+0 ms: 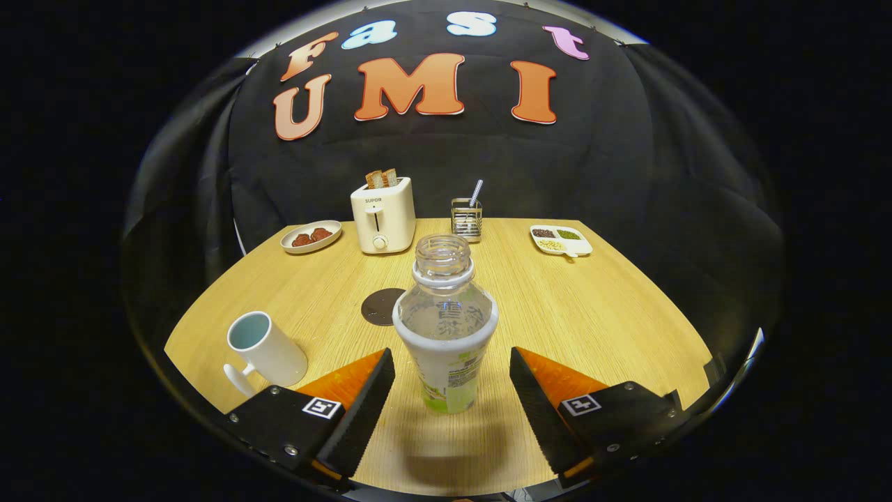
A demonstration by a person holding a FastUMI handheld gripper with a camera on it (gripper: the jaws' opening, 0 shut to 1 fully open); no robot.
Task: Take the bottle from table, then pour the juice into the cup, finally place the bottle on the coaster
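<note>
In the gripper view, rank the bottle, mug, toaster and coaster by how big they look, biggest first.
1. Bottle, between the open tool's fingers; its nearness to the camera inflates it.
2. and 3. Toaster and mug look alike; the toaster stands farther back, so no ranking.
4. Coaster, partly behind the bottle.

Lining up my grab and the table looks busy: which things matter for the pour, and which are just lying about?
Job: bottle, uncapped, between the open gripper fingers, untouched; cup beside it; coaster just behind the bottle.

Lying about: toaster with bread, plate, straw holder, divided dish.
</note>
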